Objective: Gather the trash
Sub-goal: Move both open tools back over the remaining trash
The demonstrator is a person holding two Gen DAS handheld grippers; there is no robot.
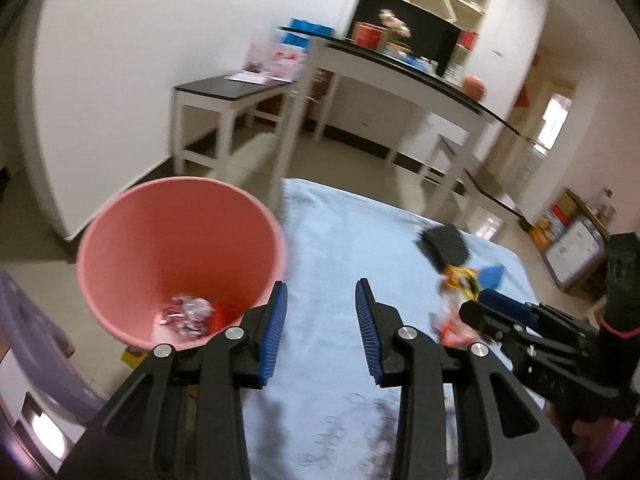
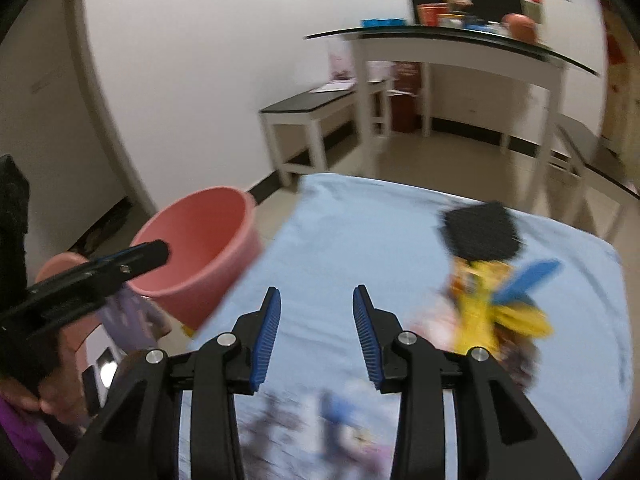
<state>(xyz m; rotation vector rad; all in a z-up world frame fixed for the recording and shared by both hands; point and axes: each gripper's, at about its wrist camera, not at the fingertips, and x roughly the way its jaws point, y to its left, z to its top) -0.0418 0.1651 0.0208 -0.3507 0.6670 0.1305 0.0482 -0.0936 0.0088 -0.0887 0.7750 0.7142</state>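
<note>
A pink bin (image 1: 180, 256) stands off the left edge of a table under a light blue cloth (image 1: 344, 240); crumpled wrappers (image 1: 188, 314) lie at its bottom. It also shows in the right wrist view (image 2: 200, 252). A pile of trash lies on the cloth at the right: a black crumpled piece (image 2: 480, 232), a yellow wrapper (image 2: 488, 304) and a blue piece (image 2: 528, 276). My left gripper (image 1: 322, 332) is open and empty, beside the bin's rim. My right gripper (image 2: 316, 336) is open and empty over the cloth, left of the pile.
A purple plastic stool (image 1: 36, 352) stands at the near left below the bin. White benches with black tops (image 1: 228, 92) and a long counter (image 1: 400, 68) with cluttered items stand behind the table. Boxes (image 1: 568, 240) sit on the floor at the right.
</note>
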